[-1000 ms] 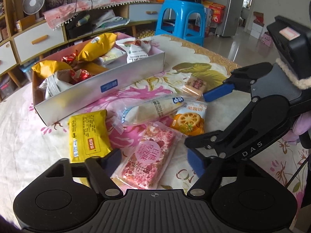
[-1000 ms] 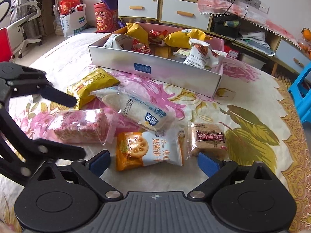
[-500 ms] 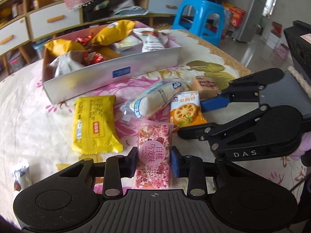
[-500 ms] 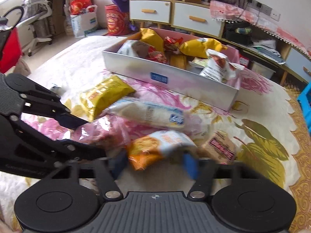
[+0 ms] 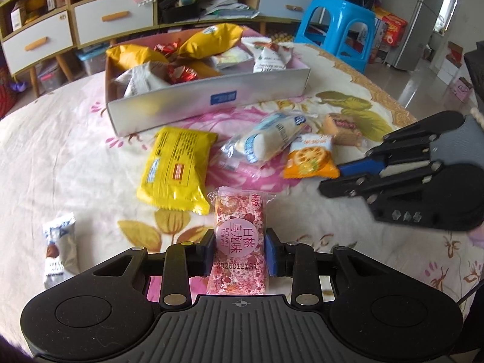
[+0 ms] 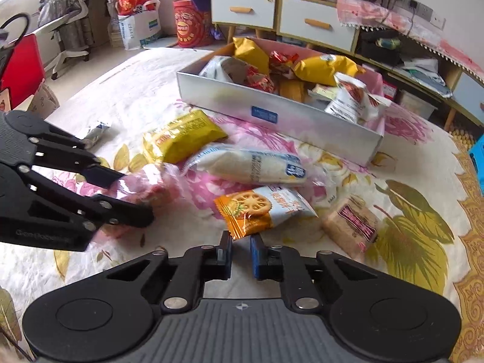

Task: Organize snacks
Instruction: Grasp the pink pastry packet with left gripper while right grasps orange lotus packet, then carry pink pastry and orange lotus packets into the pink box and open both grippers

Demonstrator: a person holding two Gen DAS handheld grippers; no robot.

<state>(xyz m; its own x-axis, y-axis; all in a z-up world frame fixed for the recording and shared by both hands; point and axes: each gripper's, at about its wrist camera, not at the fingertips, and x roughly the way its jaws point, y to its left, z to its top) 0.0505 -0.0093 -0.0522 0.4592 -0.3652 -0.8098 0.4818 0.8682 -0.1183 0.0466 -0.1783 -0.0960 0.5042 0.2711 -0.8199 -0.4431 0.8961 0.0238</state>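
Left gripper (image 5: 240,252): clamped across the pink speckled plastic snack bar packet (image 5: 240,236), long axis toward 12 o'clock.
Right gripper (image 6: 241,249): pinched shut on the crimped corner of the orange-and-white glossy cracker packet (image 6: 260,208), body trailing toward 1 o'clock.
Destination: long silver cardboard box (image 5: 211,99), at 12 o'clock from the left fingers, 1 o'clock from the right; left nearer, by estimate.
Surface: soft floral cloth (image 5: 60,151); wrappers thin, crinkly, slippery.

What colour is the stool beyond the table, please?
Bright blue stool, clearest in the left wrist view.
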